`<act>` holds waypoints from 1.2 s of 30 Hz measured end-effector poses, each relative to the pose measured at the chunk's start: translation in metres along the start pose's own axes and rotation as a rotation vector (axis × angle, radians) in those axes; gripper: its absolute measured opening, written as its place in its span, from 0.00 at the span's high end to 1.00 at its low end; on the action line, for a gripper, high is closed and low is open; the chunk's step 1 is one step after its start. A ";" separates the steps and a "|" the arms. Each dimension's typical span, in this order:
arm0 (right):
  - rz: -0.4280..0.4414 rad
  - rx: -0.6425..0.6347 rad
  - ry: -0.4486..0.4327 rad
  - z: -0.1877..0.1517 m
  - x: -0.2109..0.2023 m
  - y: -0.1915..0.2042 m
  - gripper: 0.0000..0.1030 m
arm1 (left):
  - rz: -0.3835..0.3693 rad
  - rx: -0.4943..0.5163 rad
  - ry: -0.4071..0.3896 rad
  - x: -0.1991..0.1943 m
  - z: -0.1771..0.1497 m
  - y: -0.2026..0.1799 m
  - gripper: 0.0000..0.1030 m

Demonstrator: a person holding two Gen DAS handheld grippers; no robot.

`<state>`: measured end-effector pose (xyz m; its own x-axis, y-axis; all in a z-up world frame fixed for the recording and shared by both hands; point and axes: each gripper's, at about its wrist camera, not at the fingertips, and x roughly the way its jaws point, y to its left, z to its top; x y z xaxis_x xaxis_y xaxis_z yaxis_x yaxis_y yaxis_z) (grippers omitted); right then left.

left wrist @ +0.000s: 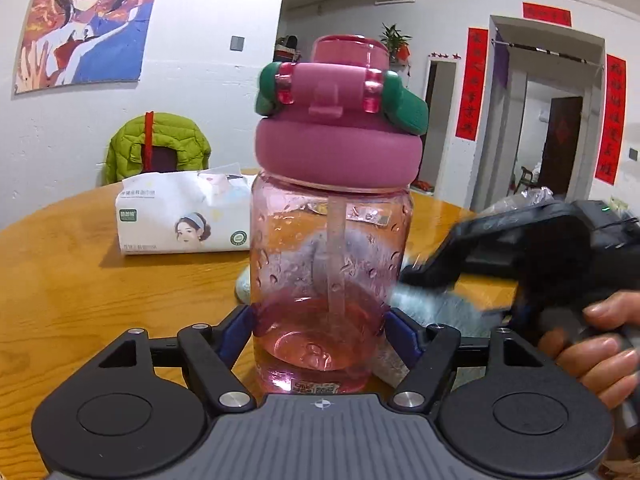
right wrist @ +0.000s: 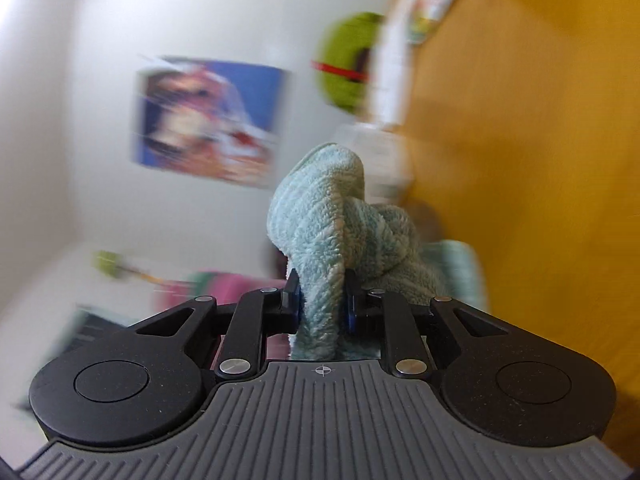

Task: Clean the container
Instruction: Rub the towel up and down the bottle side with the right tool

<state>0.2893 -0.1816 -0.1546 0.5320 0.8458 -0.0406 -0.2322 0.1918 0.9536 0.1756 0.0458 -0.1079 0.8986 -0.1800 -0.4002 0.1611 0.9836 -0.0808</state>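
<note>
A clear pink water bottle (left wrist: 326,256) with a pink lid, green strap ends and an inner straw stands upright on the wooden table. My left gripper (left wrist: 320,330) is shut on the bottle's lower body, one blue pad on each side. Droplets cling to the bottle wall. A pale teal fluffy cloth (right wrist: 328,232) is pinched in my right gripper (right wrist: 322,300), which is shut on it. In the left wrist view the right gripper (left wrist: 436,270) is blurred and sits against the bottle's right side, with the cloth (left wrist: 432,304) below it. The right wrist view is rolled sideways and motion-blurred.
A white tissue pack (left wrist: 184,216) lies on the round wooden table (left wrist: 80,280) behind the bottle. A green jacket (left wrist: 158,148) hangs on a chair beyond the table. A hand (left wrist: 600,340) grips the right tool at the right edge. Crumpled plastic (left wrist: 528,198) lies at the far right.
</note>
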 end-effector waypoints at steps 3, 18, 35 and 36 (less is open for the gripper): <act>0.043 0.010 -0.019 0.000 -0.002 -0.001 0.80 | 0.001 0.005 0.001 0.000 -0.001 -0.001 0.32; -0.217 0.069 0.094 0.001 0.025 -0.023 0.78 | 0.018 0.031 0.013 -0.002 0.000 -0.006 0.31; -0.105 -0.085 -0.041 -0.001 0.001 -0.001 0.78 | 0.137 0.130 -0.062 -0.030 -0.007 -0.044 0.27; -0.104 -0.084 -0.034 -0.001 0.001 -0.001 0.78 | 0.134 0.133 -0.063 -0.027 -0.007 -0.042 0.26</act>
<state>0.2890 -0.1803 -0.1557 0.5839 0.8020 -0.1262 -0.2412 0.3198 0.9163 0.1415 0.0095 -0.0995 0.9388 -0.0510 -0.3406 0.0874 0.9919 0.0925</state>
